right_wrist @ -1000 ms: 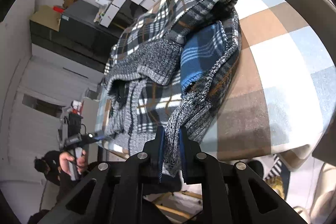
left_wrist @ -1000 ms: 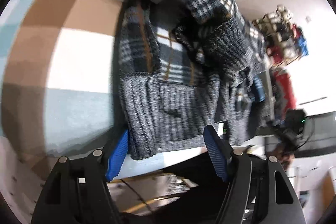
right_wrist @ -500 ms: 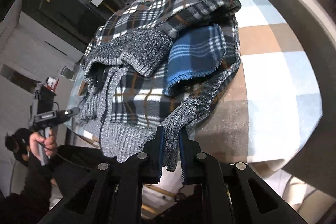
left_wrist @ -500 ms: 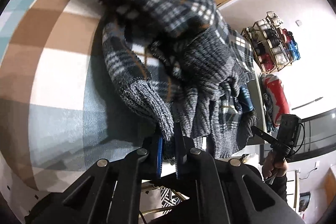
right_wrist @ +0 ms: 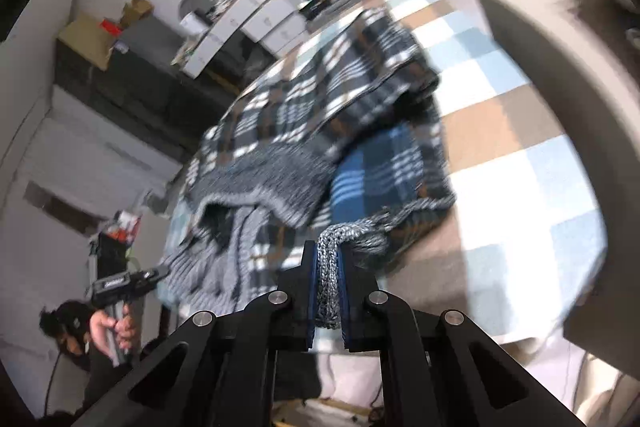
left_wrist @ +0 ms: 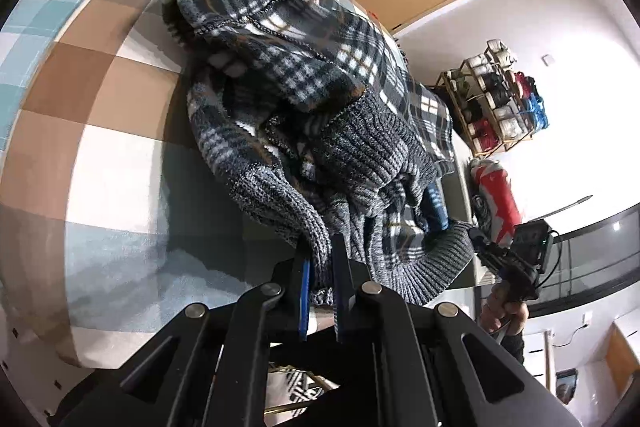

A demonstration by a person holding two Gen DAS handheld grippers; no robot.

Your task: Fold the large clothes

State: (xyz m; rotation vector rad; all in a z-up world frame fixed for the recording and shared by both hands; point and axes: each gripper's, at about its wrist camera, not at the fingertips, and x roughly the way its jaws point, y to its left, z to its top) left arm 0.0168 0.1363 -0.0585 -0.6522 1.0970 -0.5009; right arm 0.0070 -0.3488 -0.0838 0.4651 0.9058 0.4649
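Pinching the grey ribbed hem, the left tongs (left_wrist: 320, 267) are now pressed together on the plaid garment (left_wrist: 304, 99) at the near edge of the checked surface (left_wrist: 100, 155); a second ago their jaws stood spread on either side of that hem. The garment lies crumpled in a heap along the near side of the surface, its knit hem hanging over the edge toward the tongs. The right tongs (right_wrist: 327, 283) are closing tighter on a bunched strip of the same grey hem, which stands between the pads and is lifted clear of the surface. Compared with a second ago, both corners of the hem are now secured and raised. In effect, the garment is ready to be lifted and spread flat before the first fold.
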